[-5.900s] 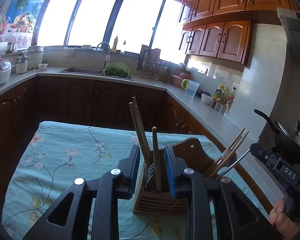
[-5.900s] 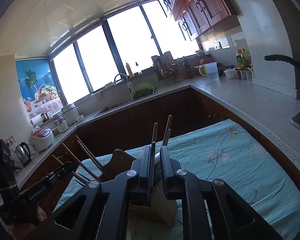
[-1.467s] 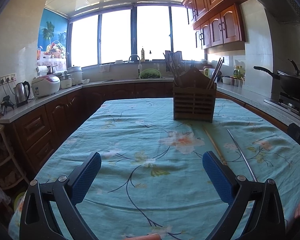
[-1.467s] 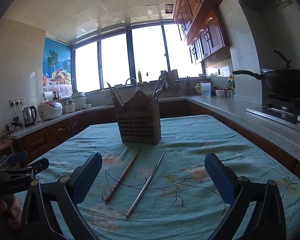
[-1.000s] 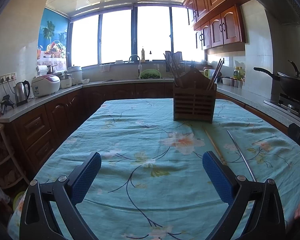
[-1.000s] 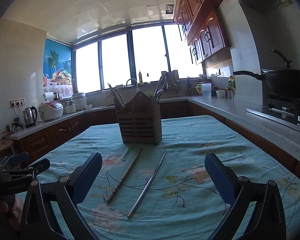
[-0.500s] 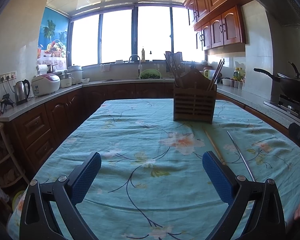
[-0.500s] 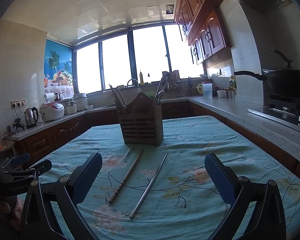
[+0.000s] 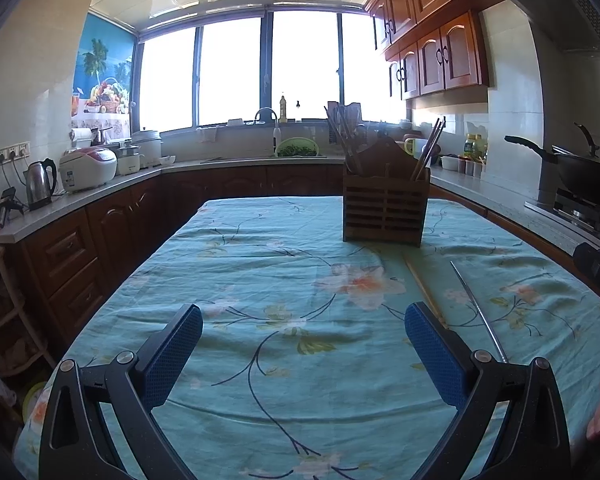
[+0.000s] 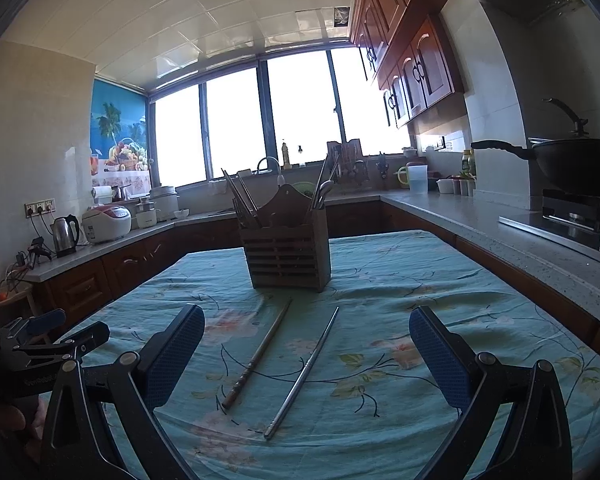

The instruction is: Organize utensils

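L gripper point(image 9: 303, 354) & R gripper point(image 10: 306, 354) wide apart, empty | wooden holder point(image 10: 286, 254): chopsticks, spoons | 2 chopsticks point(image 10: 304, 372) on cloth

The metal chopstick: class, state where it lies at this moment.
In the right wrist view the metal chopstick lies flat on the tablecloth, just right of the wooden chopstick, in front of the wooden utensil holder.
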`<action>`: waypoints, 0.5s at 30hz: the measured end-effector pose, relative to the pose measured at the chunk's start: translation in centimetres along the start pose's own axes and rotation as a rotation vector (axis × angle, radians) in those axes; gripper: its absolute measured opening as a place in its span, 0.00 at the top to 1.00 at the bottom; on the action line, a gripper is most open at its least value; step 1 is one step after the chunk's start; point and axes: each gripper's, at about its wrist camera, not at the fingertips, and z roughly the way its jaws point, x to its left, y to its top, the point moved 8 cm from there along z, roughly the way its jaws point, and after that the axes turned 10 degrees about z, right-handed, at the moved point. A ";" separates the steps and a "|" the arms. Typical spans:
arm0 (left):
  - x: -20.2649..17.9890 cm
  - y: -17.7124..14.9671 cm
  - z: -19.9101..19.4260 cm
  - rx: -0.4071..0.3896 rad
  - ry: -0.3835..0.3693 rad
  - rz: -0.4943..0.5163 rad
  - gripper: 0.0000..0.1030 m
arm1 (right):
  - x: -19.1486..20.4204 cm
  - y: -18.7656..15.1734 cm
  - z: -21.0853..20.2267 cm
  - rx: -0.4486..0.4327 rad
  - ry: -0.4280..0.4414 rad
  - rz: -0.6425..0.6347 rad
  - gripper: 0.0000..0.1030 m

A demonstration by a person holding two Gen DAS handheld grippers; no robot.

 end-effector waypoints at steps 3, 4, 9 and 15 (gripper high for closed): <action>0.0 0.0 0.0 0.002 0.001 -0.002 0.01 | 0.0 0.0 0.0 0.000 0.000 0.000 0.00; -0.1 0.0 0.0 0.002 0.001 -0.003 0.01 | 0.1 0.0 0.0 0.001 0.001 0.000 0.00; -0.2 0.1 0.1 0.005 -0.001 -0.002 0.01 | 0.3 0.2 0.0 0.002 0.009 0.003 0.00; -0.4 0.3 0.2 0.008 -0.006 -0.003 0.01 | 0.2 0.6 0.0 0.000 0.019 0.007 0.00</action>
